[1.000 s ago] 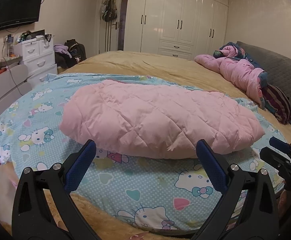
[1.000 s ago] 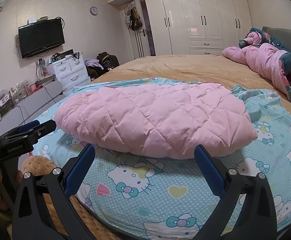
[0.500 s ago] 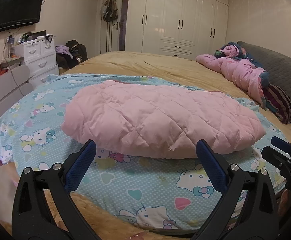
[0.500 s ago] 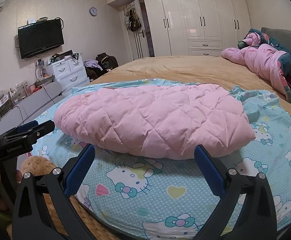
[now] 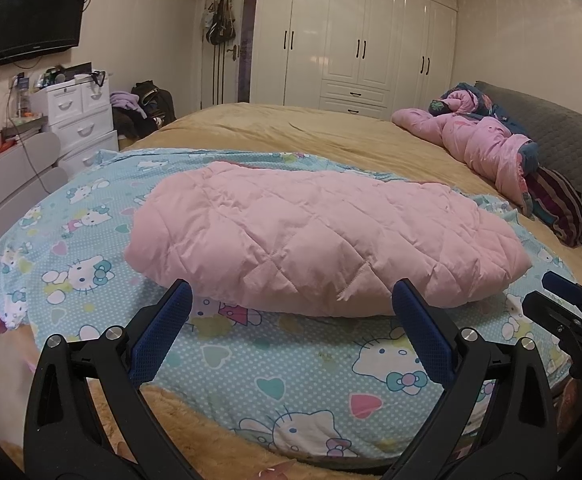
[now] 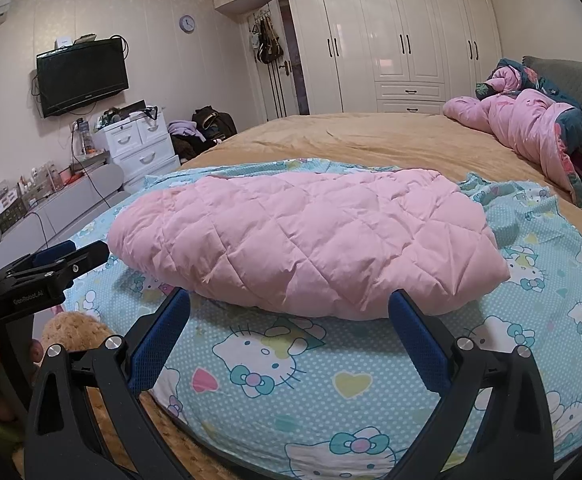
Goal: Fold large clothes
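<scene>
A pink quilted garment [image 5: 315,240] [image 6: 303,240] lies folded in a puffy oblong on a light-blue cartoon-cat sheet [image 5: 283,376] [image 6: 275,376] spread over the bed. My left gripper [image 5: 291,300] hovers open just in front of the garment's near edge, nothing between its blue pads. My right gripper [image 6: 289,300] is open too, at the same near edge and empty. In the left wrist view the right gripper [image 5: 567,300] shows at the right edge. The right wrist view shows the left gripper [image 6: 51,264] at the left edge.
A tan bedspread [image 5: 291,128] covers the bed beyond the sheet. A crumpled pink quilt [image 5: 487,148] and dark pillows [image 5: 559,204] lie at the headboard on the right. White drawers [image 5: 79,120], a wall TV [image 5: 35,24] and white wardrobes [image 5: 355,40] stand further off.
Both views have shifted slightly nearer to the pink garment and a little sideways. The garment itself has not moved, and both grippers stay open.
</scene>
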`<state>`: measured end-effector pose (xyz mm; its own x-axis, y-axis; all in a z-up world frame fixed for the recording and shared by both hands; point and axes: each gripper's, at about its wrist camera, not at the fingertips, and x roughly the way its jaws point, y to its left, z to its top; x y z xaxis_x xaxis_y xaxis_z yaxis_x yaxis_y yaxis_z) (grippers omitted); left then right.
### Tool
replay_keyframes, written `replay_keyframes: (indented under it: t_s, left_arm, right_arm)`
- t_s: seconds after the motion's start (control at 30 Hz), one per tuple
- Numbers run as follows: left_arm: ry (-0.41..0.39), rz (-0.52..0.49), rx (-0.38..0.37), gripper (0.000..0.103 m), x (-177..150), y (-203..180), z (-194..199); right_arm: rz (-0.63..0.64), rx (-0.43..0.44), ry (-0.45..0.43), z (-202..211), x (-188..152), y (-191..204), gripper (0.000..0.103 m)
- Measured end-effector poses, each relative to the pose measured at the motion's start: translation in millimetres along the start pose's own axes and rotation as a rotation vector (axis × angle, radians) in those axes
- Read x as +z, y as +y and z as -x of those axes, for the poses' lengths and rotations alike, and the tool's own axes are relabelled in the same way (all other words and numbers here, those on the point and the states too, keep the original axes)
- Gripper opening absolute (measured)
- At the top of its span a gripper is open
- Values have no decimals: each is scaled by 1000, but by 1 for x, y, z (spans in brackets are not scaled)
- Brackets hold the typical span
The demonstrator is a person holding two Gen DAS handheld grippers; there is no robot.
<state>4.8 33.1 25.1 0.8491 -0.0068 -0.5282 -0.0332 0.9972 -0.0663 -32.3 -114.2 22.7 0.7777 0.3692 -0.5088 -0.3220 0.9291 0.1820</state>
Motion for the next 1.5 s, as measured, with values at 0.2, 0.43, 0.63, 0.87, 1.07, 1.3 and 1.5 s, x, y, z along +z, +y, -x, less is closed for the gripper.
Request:
replay_keyframes:
  t_s: [0.2,0.43,0.63,0.87,1.07,1.3,1.5]
  left_arm:
    - [3,-2,-5,94,0,0,1]
    - [8,-12,-1,94,0,0,1]
    - [16,-17,5,94,0,1,0]
    - [25,-17,25,94,0,1,-3]
    - [45,-3,37,94,-3,6,-6]
    - [65,20,34,94,-6,16,-9]
    - [107,84,75,94,1,60,-26]
  right_arm:
    - [3,-1,0,0,0,0,99]
    - [6,2,-2,2,0,1,99]
    - [9,4,3,0,1,2,99]
    - [18,0,7,-2,2,3,99]
    - [19,-18,36,-6,-1,0,99]
    - [-48,-104,95,-2,-18,-23,99]
    - [-303,-375,133,33,-51,-124,99]
